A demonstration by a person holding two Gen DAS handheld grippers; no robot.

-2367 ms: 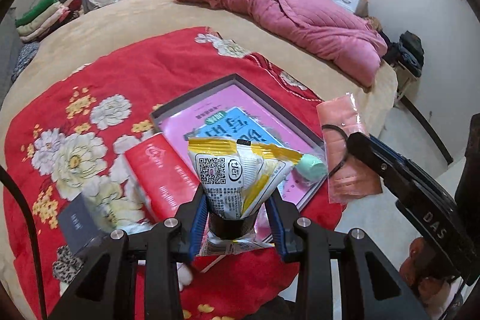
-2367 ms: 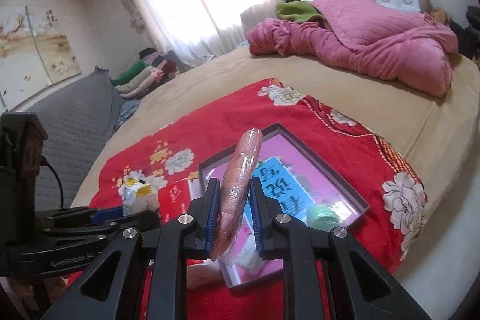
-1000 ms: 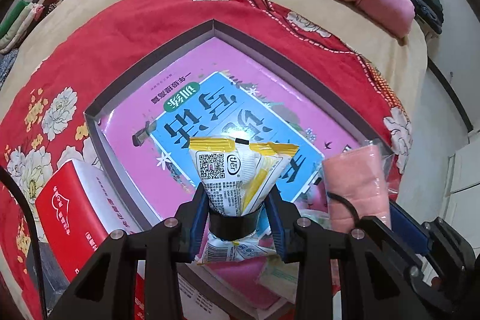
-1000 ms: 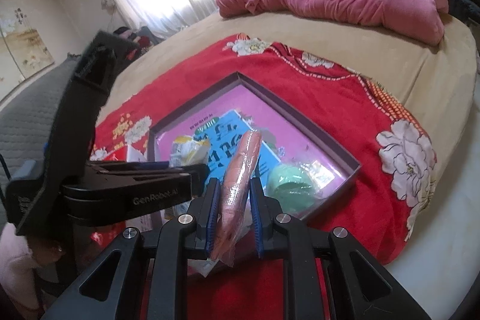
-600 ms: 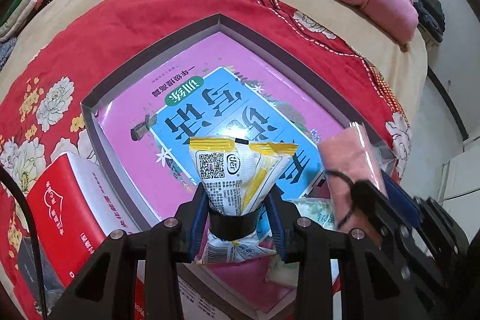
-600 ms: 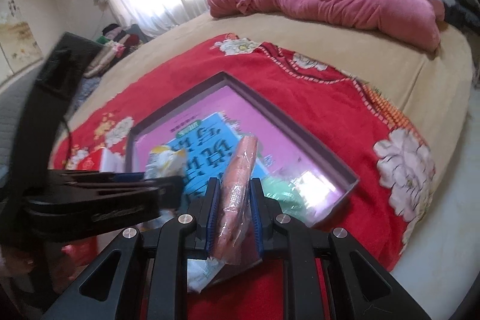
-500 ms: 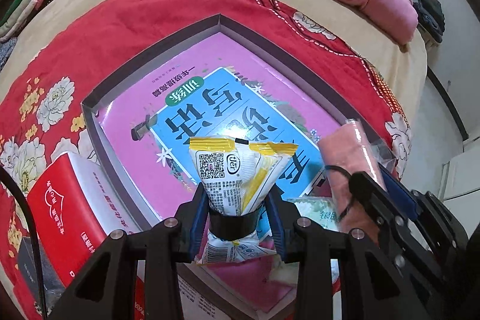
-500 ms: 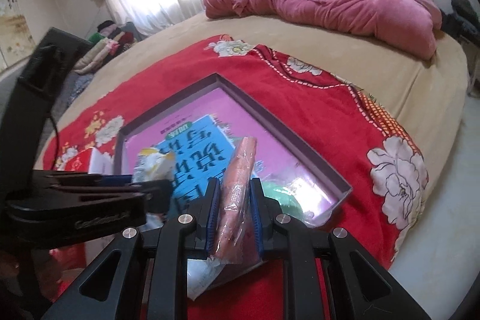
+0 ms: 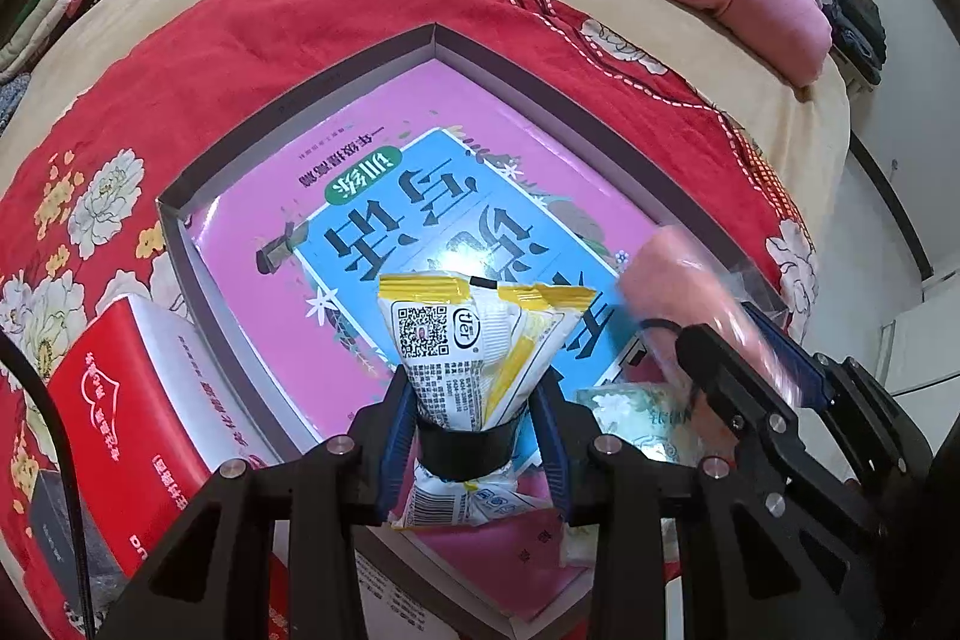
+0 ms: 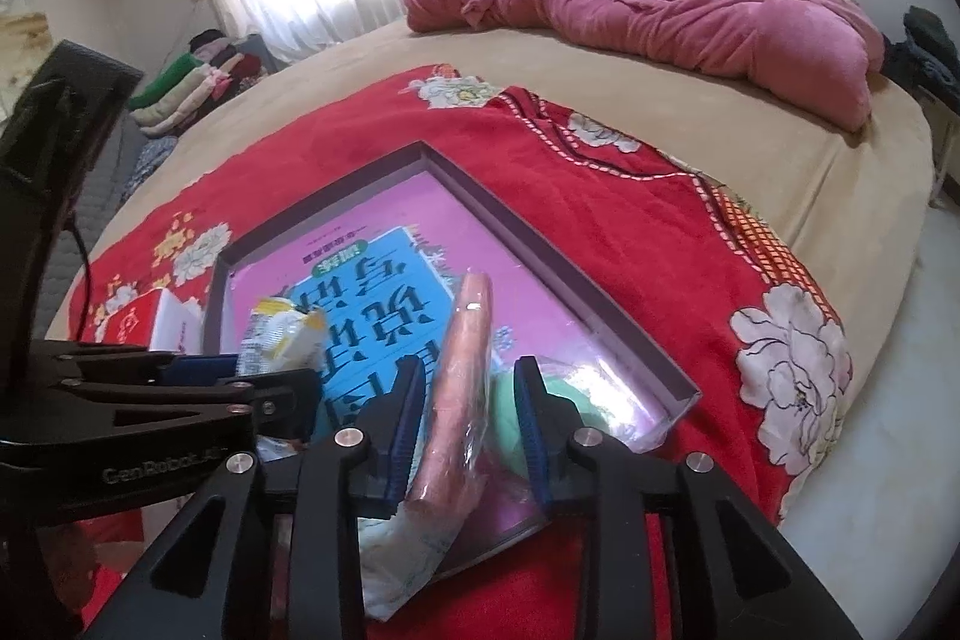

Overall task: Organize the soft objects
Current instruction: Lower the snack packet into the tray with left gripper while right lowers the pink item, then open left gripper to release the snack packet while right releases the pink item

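Left wrist view: the left tool grips a yellow-and-white snack packet, its blue pads pressed narrow on the pinched waist. The packet stands with its long axis running away from the camera, sealed yellow top far, QR code facing us, and it hangs over the near part of the shallow tray. The tray sits on a red floral blanket on the bed and is lined with a pink and blue printed sheet. At right, the pink roll in clear wrap slants from far left to near right, blurred, at the right tool. A red tissue pack lies just left of the tray.

Right wrist view: the right tool has just been opening; its jaws stand apart with the pink roll between them, leaning on the left pad, clear of the right one. The roll is long and slim, its far tip tilted up and away over the tray, its near end low. A pale green soft ball sits beside it in the tray's near corner. The left tool with the snack packet shows at left.
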